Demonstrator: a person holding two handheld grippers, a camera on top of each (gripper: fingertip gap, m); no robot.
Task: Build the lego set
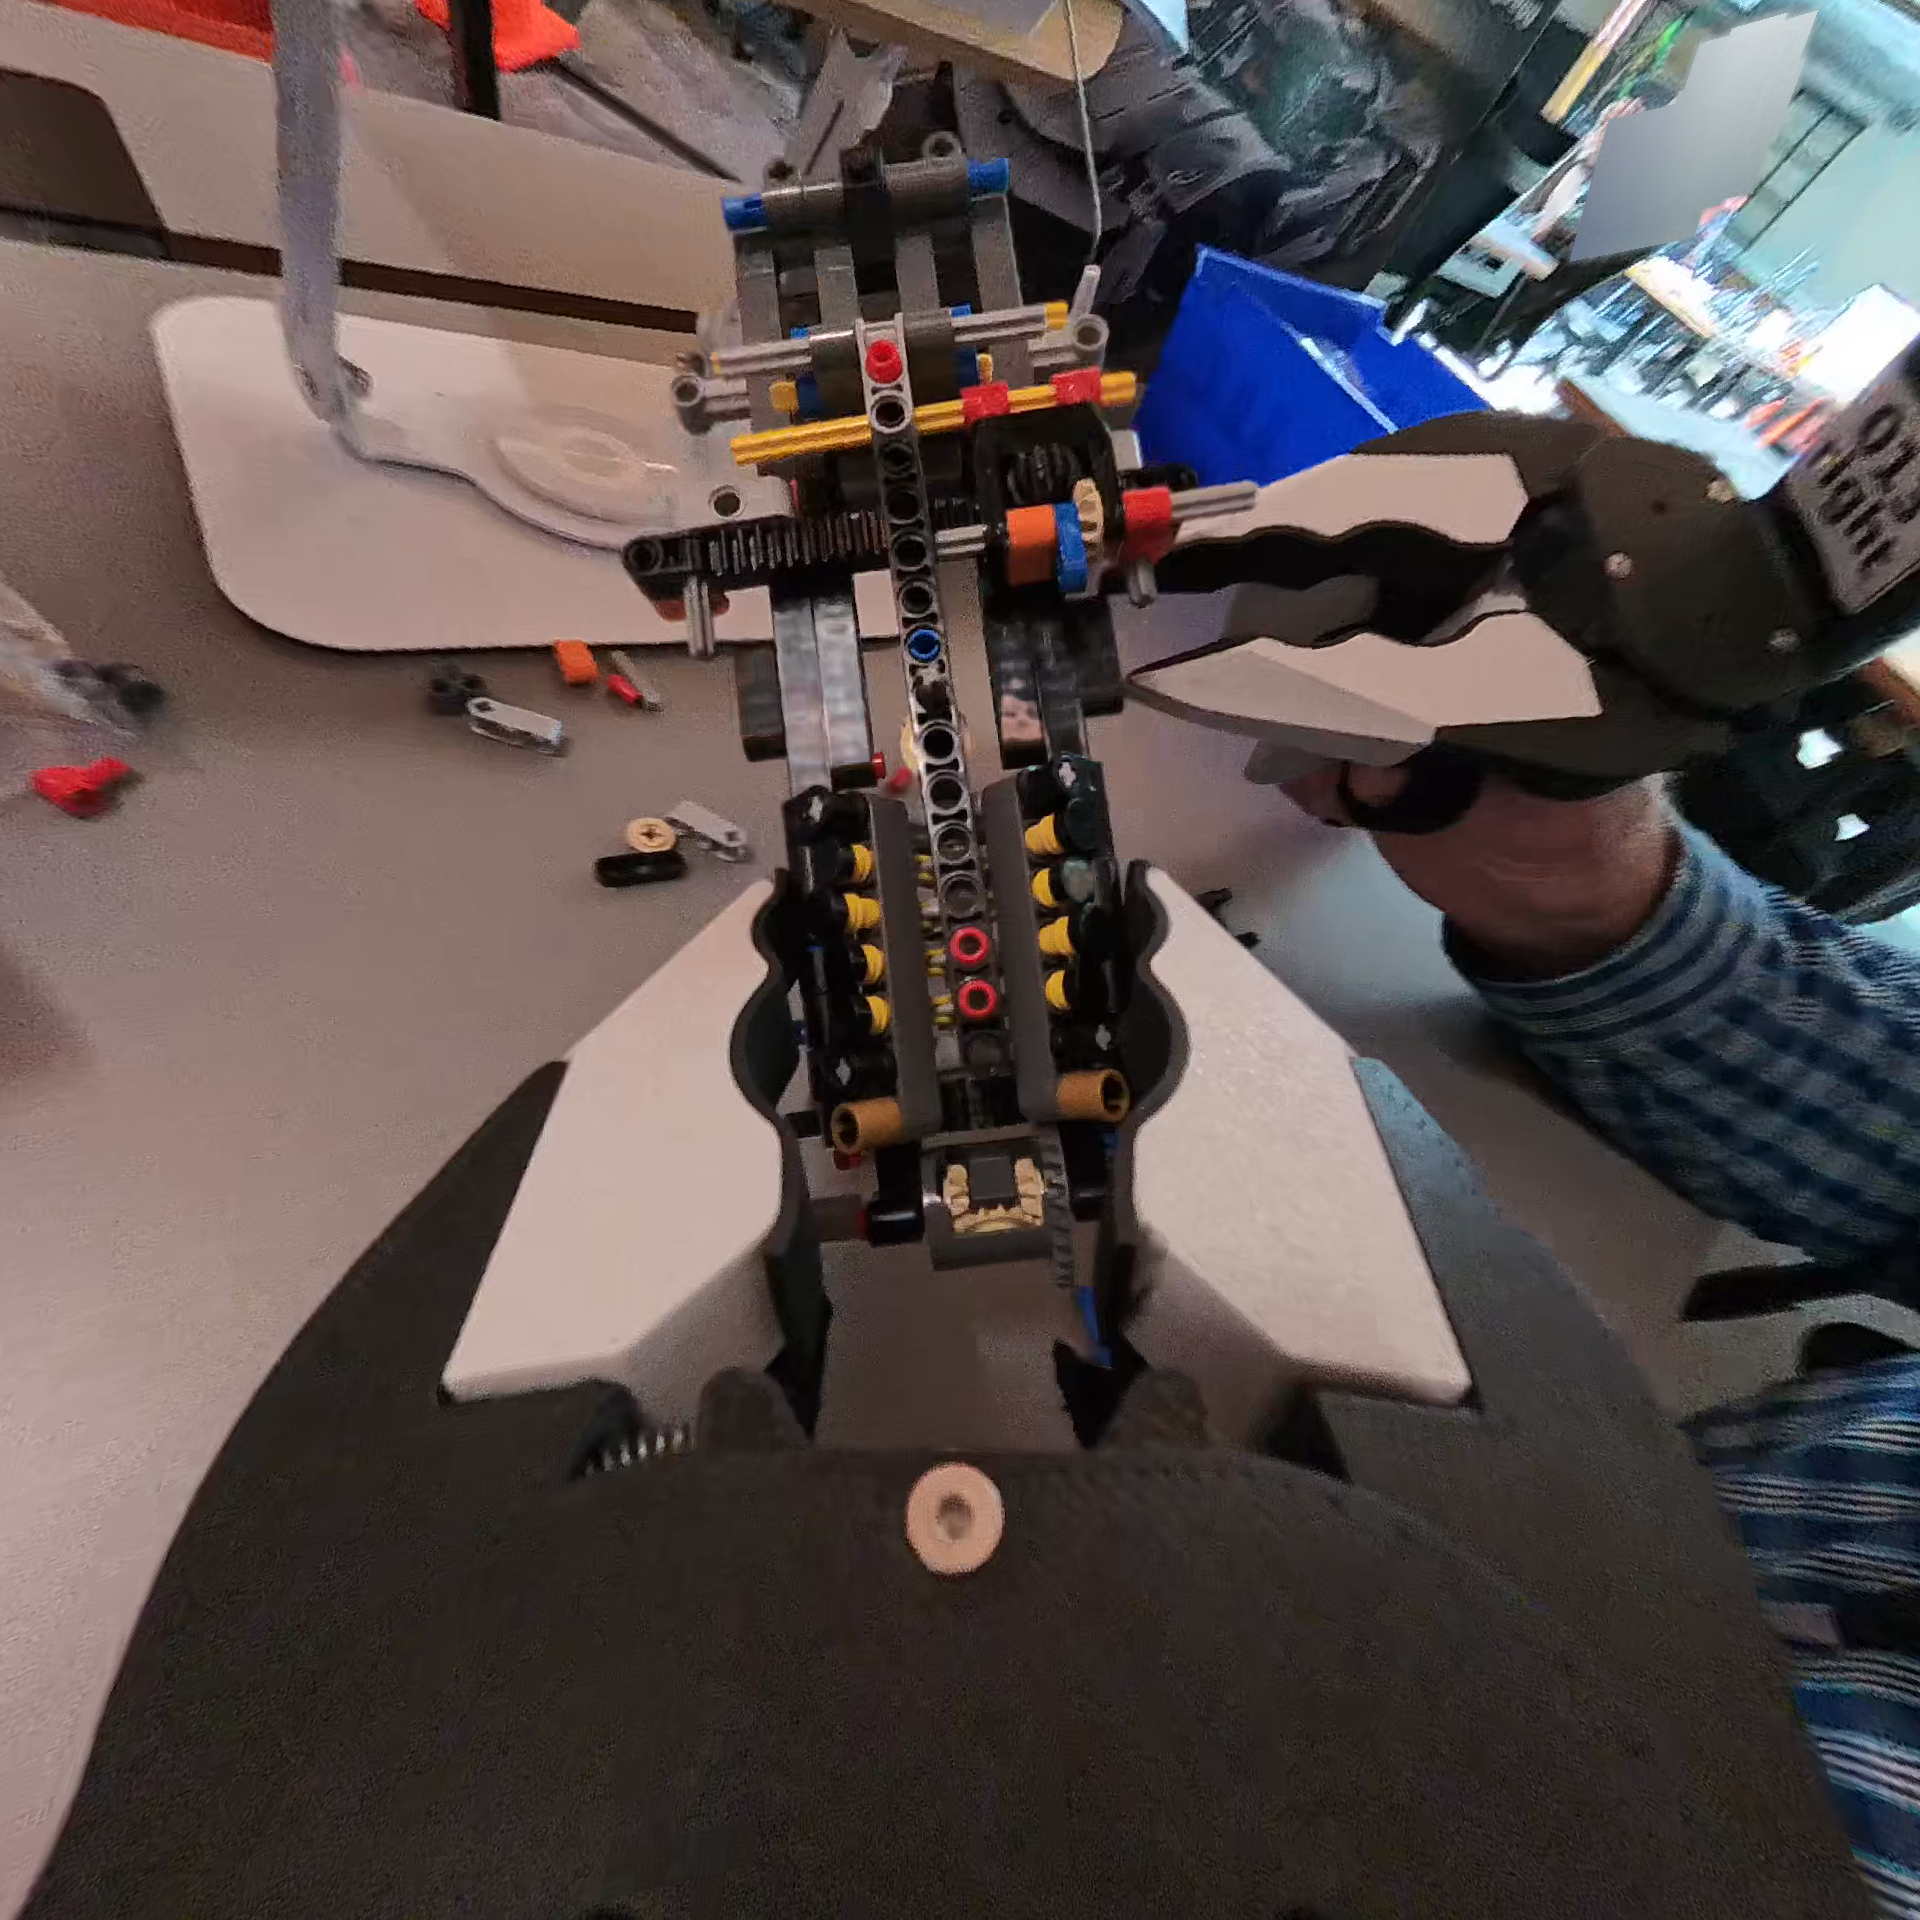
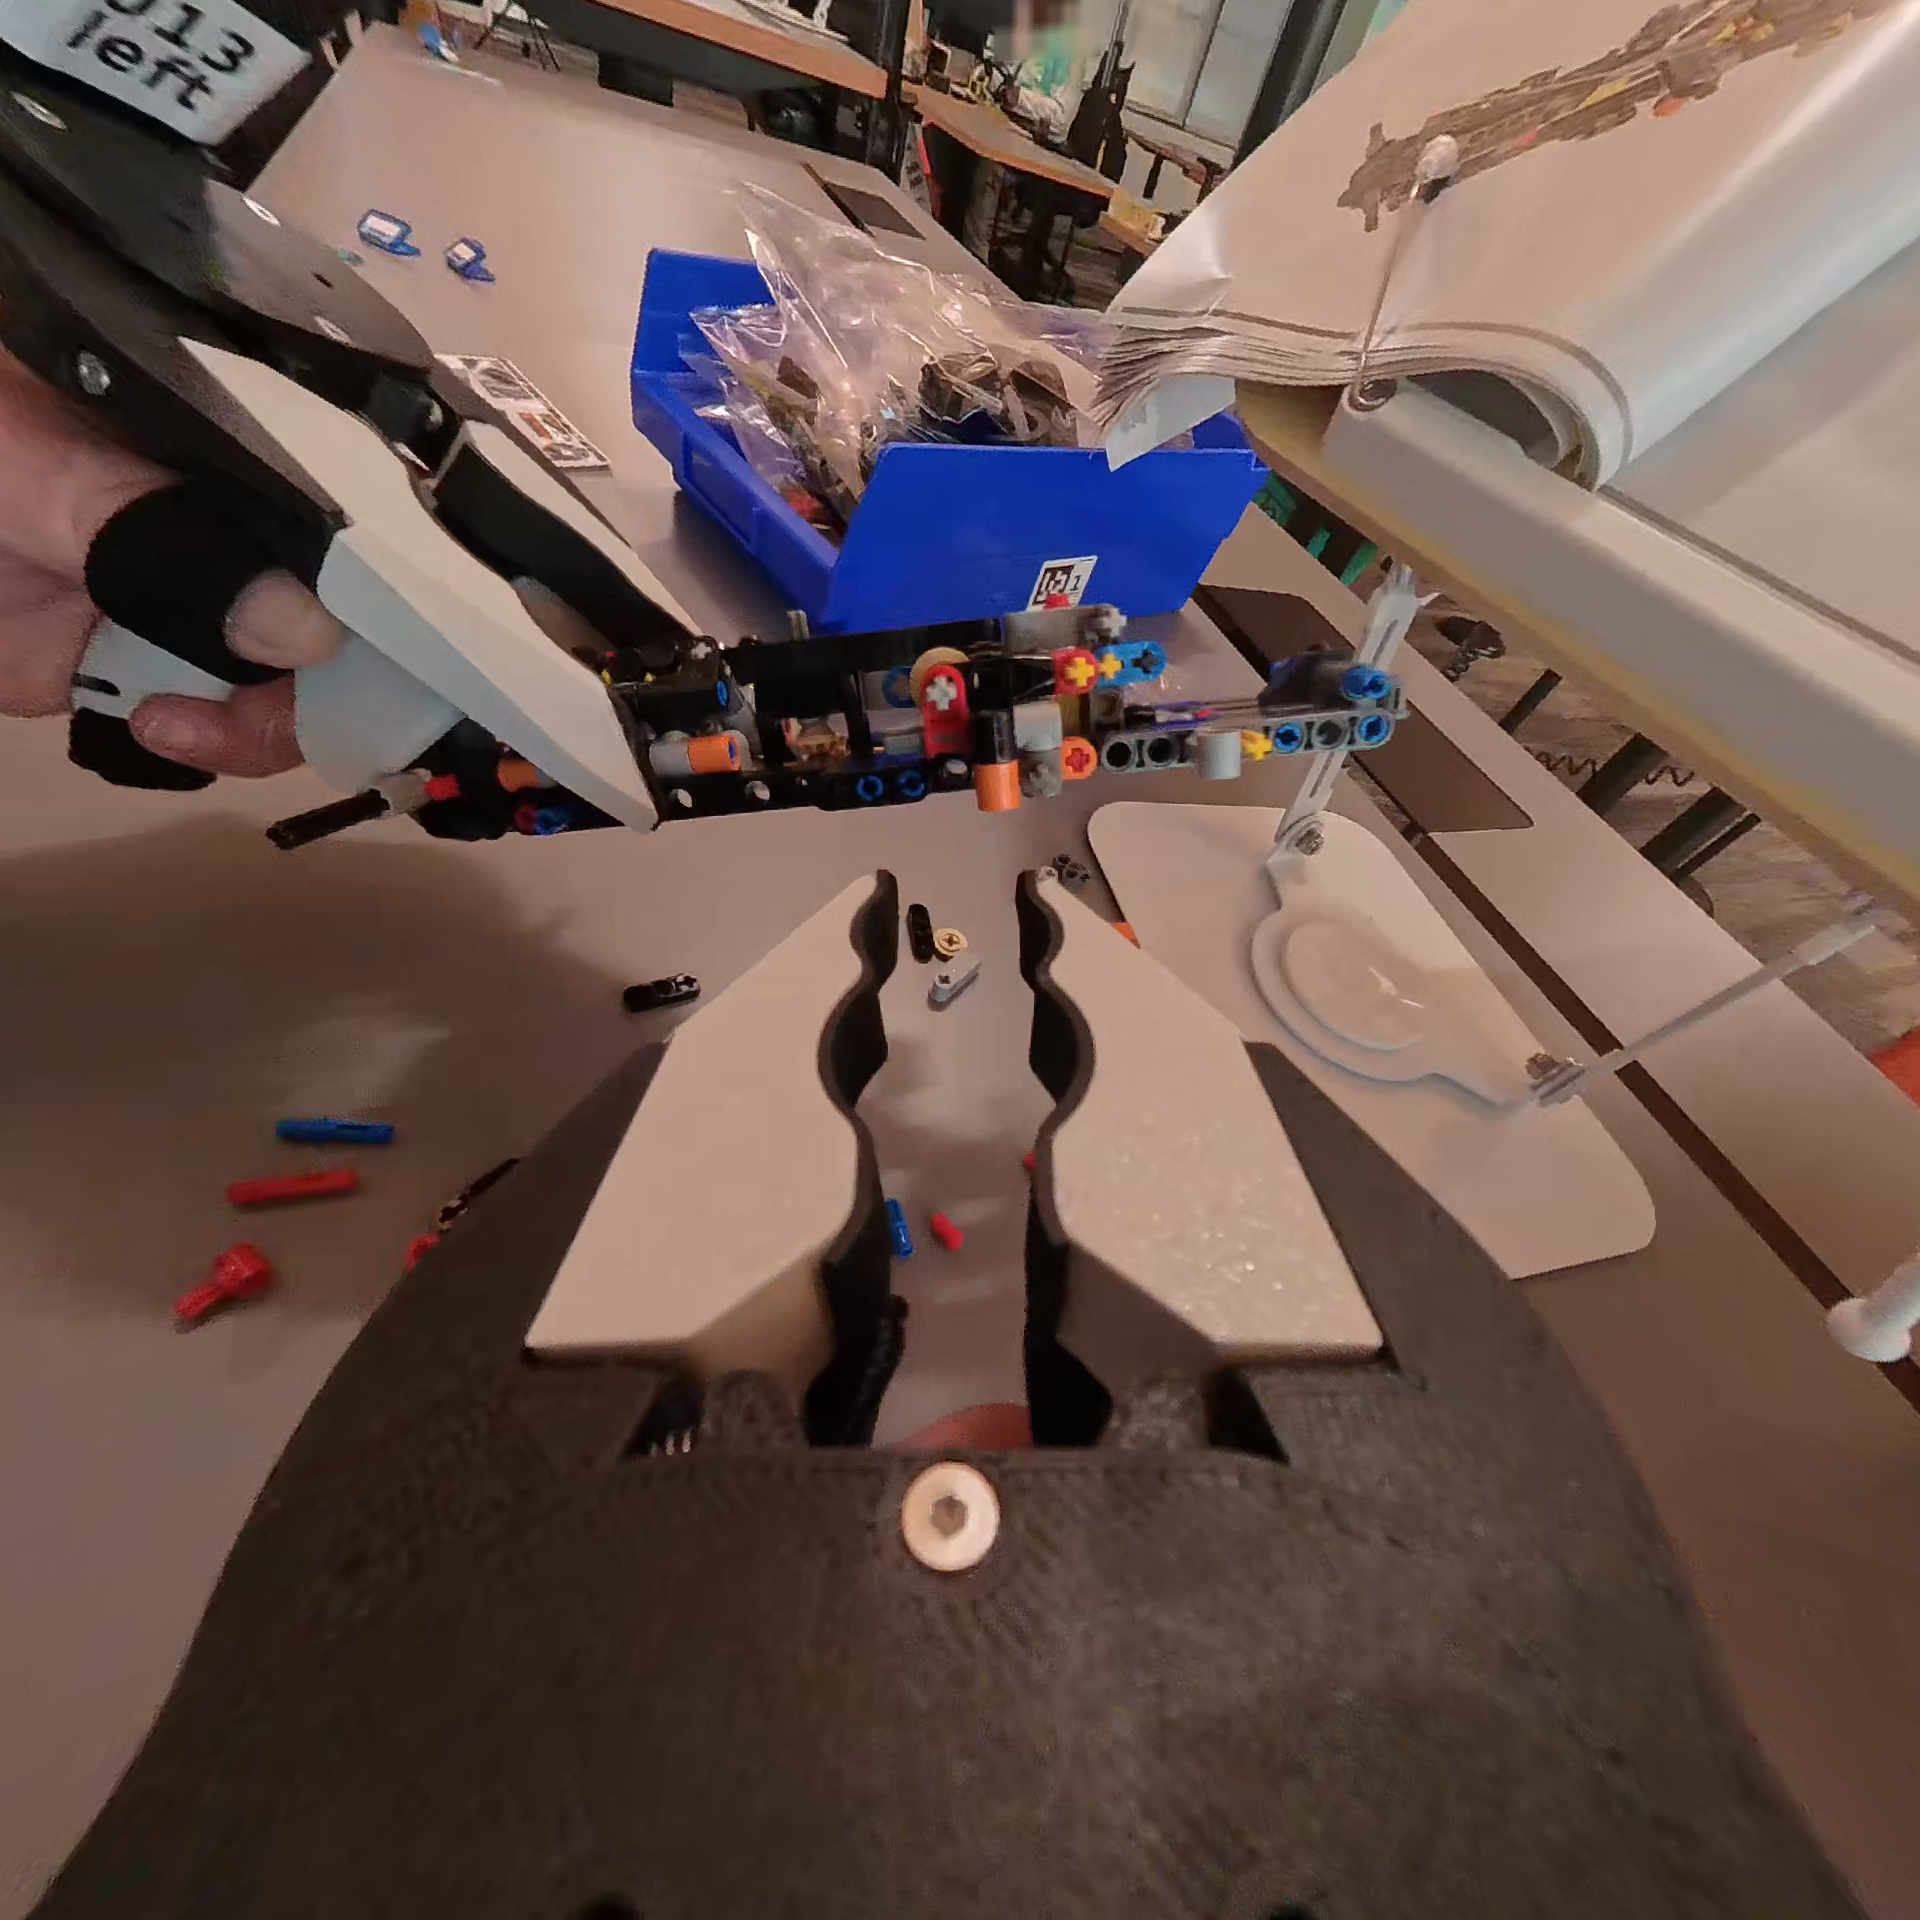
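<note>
Left wrist view: the left tool [image 1: 956, 997] is clamped on the near end of the lego chassis [image 1: 914, 582], its fingers closed against the black side blocks with yellow pins, so the long build sticks out forward above the desk [image 1: 260, 1039]. Beyond it, the right tool [image 1: 1164, 623] comes in from the right with its fingers parted and nothing between them; its upper tip sits just beside the grey axle end that carries the red bush, blue and orange parts. Whether it touches the axle I cannot tell.

In the right wrist view the right tool's fingers [image 2: 748, 1122] stand apart over loose pieces on the desk: a grey connector [image 2: 954, 982], a tan gear [image 2: 949, 941], a black pin [image 2: 661, 990], red pins [image 2: 293, 1187] and a blue pin [image 2: 335, 1130] nearer the left edge. Farther off, the chassis [image 2: 935, 717] hangs level in the left tool [image 2: 623, 748], in front of the blue bin [image 2: 997, 540] of bagged parts, with the instruction booklet [image 2: 1507, 239] on its stand at the far right.

The risk, as I judge it, is leverage: the build is held at one end only, so a sideways push on the axle could twist it in the grip or pop a joint apart. The small parts on that axle could also slide off and drop among the loose pieces.
</note>
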